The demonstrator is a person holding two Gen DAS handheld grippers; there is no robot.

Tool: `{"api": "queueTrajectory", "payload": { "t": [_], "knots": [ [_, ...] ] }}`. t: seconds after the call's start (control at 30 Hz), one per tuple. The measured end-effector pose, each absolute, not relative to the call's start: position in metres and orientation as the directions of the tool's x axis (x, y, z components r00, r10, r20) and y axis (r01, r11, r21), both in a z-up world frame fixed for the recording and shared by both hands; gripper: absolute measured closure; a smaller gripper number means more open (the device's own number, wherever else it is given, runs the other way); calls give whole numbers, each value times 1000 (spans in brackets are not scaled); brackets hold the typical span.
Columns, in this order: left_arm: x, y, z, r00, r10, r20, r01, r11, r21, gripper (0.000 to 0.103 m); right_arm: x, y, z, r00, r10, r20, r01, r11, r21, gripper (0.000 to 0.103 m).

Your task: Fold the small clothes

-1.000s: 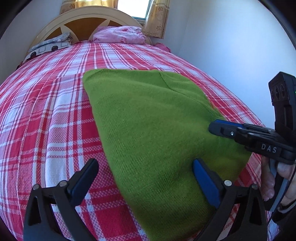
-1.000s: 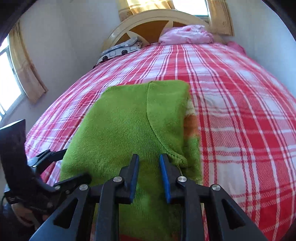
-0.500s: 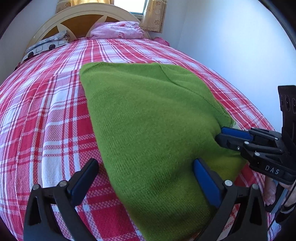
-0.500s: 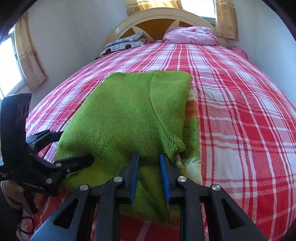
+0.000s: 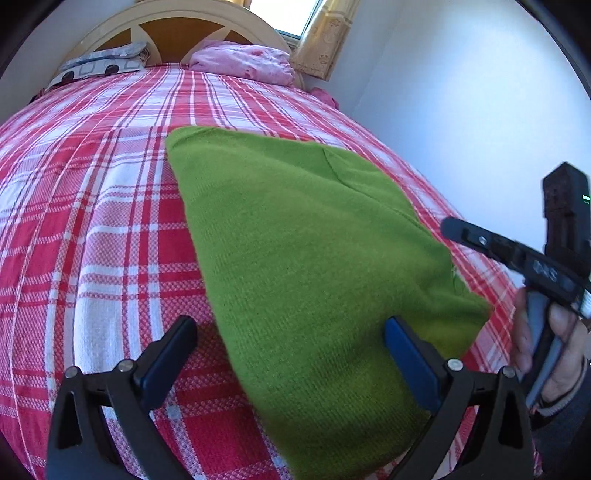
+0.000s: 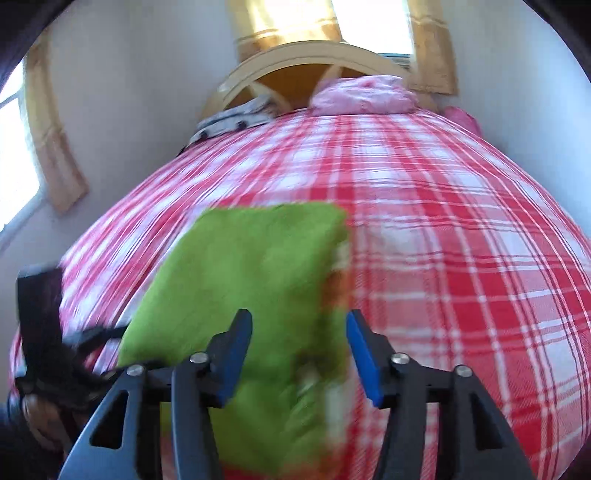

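Note:
A folded green knit garment (image 5: 306, 251) lies flat on the red plaid bedspread (image 5: 92, 206). My left gripper (image 5: 291, 354) is open and empty, its jaws straddling the garment's near left edge. My right gripper (image 6: 299, 350) is open and empty, raised over the garment's (image 6: 243, 280) near right corner; the view is motion-blurred. The right gripper also shows at the right of the left wrist view (image 5: 491, 243), lifted clear of the cloth. A strip of orange and white cloth (image 6: 338, 284) peeks out along the garment's right edge.
A pink pillow (image 5: 243, 62) and a patterned grey pillow (image 5: 96, 66) lie at the wooden headboard (image 5: 177, 26). A white wall (image 5: 461, 92) runs along the bed's right side. Curtained windows sit behind the headboard and on the left wall (image 6: 14, 155).
My right gripper has opened, let go of the garment's near right corner and lifted back from it. My left gripper stayed open and pulled back slightly.

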State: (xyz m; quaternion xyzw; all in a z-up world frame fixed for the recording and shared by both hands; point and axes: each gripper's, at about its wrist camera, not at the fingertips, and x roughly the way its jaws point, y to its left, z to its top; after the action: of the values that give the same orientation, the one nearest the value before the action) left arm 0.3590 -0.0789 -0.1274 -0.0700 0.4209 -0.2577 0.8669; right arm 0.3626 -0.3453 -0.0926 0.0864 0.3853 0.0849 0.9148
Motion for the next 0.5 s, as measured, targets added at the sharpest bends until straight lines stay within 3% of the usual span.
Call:
{"api": "queueTrajectory", "payload": {
  "t": [0.17, 0.3, 0.37, 0.43, 0.5],
  "knots": [
    [358, -88, -127, 516, -475, -712, 392, 871, -297, 0, 395, -366, -109, 624, 314, -716, -105, 941, 321, 48],
    [360, -86, -128, 513, -483, -710, 391, 868, -308, 0, 412, -383, -117, 599, 427, -678, -110, 882, 458, 46],
    [359, -85, -128, 513, -485, -708, 390, 867, -311, 0, 422, -390, -122, 580, 498, -645, -105, 831, 547, 36],
    [359, -86, -128, 514, -483, -709, 390, 868, -308, 0, 431, -398, -124, 584, 522, -621, -84, 800, 594, 13],
    [360, -86, -128, 513, -482, -710, 390, 868, -307, 0, 445, -399, -131, 565, 529, -633, -55, 789, 612, 10]
  ]
}}
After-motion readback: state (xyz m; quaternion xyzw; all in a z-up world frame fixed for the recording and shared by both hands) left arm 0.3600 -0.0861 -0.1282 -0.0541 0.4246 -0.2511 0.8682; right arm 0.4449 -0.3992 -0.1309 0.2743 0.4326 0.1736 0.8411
